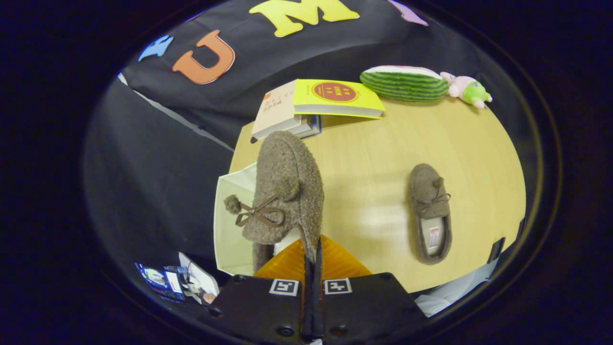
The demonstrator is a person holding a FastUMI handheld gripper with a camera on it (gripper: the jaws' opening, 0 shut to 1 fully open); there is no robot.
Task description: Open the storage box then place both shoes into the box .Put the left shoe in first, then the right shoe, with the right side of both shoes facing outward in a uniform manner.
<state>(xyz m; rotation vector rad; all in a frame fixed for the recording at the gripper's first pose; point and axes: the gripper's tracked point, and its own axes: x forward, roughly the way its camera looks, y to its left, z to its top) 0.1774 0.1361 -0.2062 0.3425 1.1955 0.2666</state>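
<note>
Jaws (311,258): clenched on the heel rim of the near shoe (285,191), the fingers pressed together with the fuzzy edge pinched between them.
Near shoe: a brown fuzzy slipper with a bow and pom-poms, held up ahead of the fingers, toe pointing away, seen partly over the box (230,225) and partly over the tabletop (364,163).
Box: a white storage box, seen open, placed at the tabletop's left edge just beyond the fingers; its pale inner walls are exposed beneath the held shoe.
Second shoe (429,213): a matching slipper laid flat on the tabletop well to the right of the held one, toe pointing away, its light insole shown.
Books (335,96): a yellow book is stacked on others at the tabletop's far edge, beyond the held shoe.
Plush toys: a watermelon slice (404,84) and a pink-and-green toy (467,90) are set at the far right edge, near the booth wall.
</note>
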